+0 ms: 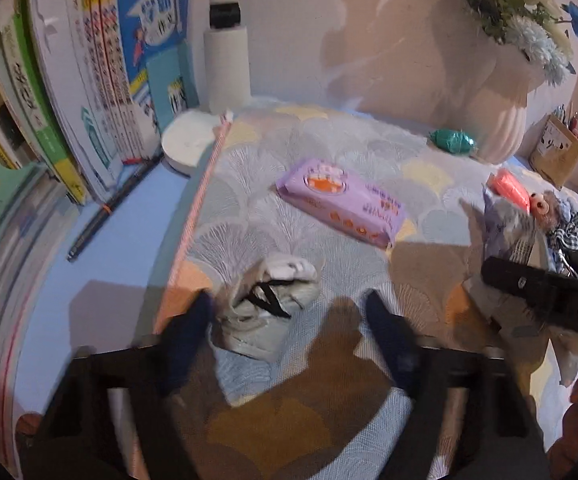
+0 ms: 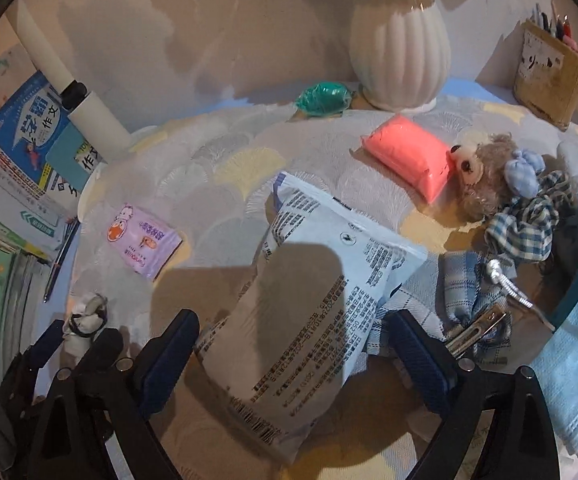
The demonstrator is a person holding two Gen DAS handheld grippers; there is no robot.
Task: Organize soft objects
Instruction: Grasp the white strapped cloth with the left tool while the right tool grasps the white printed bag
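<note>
A grey-white cloth bundle tied with a black band lies on the patterned mat. My left gripper stands around it, the left finger beside the bundle, the right finger well apart from it. A pale blue printed soft packet lies on the mat between the fingers of my right gripper, which stands wide with no pad seen pressing. The bundle shows again at the lower left of the right wrist view. A purple wipes pack lies mid-mat.
A pink soft packet, a plush bear, a checked cloth, a metal hair clip and a blue face mask crowd the right. A white vase and green lump stand behind. Books line the left.
</note>
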